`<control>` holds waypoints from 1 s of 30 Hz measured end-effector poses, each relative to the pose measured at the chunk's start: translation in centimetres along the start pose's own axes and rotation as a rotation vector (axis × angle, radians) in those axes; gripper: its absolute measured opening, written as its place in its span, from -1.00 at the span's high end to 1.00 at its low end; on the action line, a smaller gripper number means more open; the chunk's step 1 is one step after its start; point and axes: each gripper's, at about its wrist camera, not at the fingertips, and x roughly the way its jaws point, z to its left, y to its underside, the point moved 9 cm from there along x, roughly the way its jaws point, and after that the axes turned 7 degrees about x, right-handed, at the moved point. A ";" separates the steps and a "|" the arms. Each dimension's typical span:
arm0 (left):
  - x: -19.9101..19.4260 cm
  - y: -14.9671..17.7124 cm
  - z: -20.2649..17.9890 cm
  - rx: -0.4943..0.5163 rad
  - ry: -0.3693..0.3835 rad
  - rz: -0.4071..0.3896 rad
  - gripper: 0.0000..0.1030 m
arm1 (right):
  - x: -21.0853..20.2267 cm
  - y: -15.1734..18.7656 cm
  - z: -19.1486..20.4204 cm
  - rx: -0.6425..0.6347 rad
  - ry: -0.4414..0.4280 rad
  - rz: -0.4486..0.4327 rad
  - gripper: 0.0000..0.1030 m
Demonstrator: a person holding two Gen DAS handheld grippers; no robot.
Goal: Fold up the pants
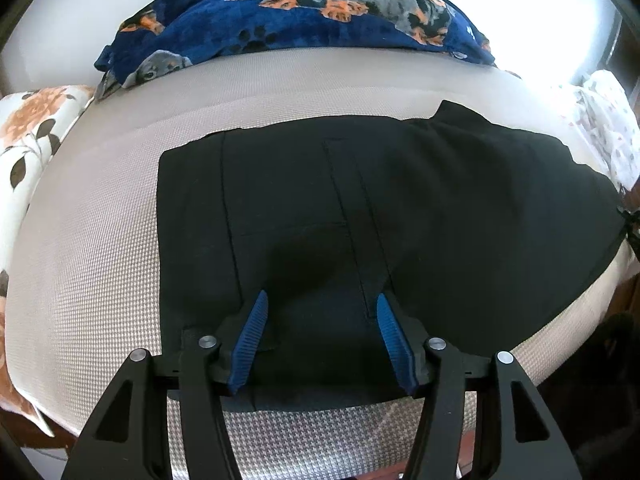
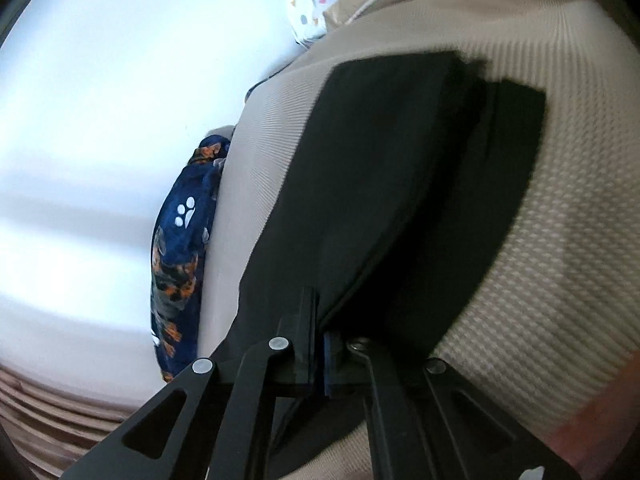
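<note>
Left wrist: black pants (image 1: 400, 208) folded flat; left gripper (image 1: 320, 300) spread, right gripper (image 2: 320, 300) pinching them.

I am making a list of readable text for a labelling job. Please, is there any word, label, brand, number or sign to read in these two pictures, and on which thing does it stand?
None: no readable text in either view.
Black pants: no tag or label shows.
Dark blue blanket: only pictures of dogs and paw prints, no letters.
Flowered pillow: only a flower pattern.
White cloth: only coloured spots.
</note>
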 end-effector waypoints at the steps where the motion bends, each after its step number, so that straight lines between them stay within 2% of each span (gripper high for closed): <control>1: 0.0 0.0 0.0 0.003 0.008 0.001 -0.13 | -0.7 0.1 0.2 -0.004 -0.014 -0.010 0.96; 3: -0.1 0.1 0.1 0.007 0.034 0.002 -0.13 | -1.7 0.3 0.0 -0.010 -0.026 -0.014 0.96; 8: -0.5 0.2 0.3 0.039 0.103 -0.003 -0.14 | -3.1 0.9 -2.6 0.015 0.007 -0.005 0.96; 11: -0.6 0.3 0.3 0.044 0.120 -0.007 -0.14 | -3.2 0.6 -3.5 0.059 -0.046 0.007 0.96; 13: -0.6 0.3 0.3 0.051 0.120 -0.012 -0.14 | -3.0 0.4 -3.0 0.040 -0.045 0.002 0.94; 15: -0.7 0.4 0.2 0.060 0.111 -0.017 -0.14 | -3.7 -0.3 -2.8 0.026 -0.035 -0.024 0.84; 18: -0.6 0.5 0.0 0.087 0.094 -0.019 -0.15 | -5.4 -2.4 -3.7 0.074 -0.040 -0.076 0.83; 20: -0.6 0.5 -0.2 0.101 0.091 -0.021 -0.21 | -6.6 -3.7 -4.5 0.079 -0.025 -0.114 0.83; 23: -0.5 0.5 -0.5 0.115 0.090 -0.025 -0.32 | -6.8 -4.5 -4.8 0.083 -0.033 -0.103 0.82; 30: -0.2 0.4 -0.9 0.129 0.081 -0.026 -0.51 | -6.9 -4.7 -2.1 -0.014 -0.037 -0.147 0.85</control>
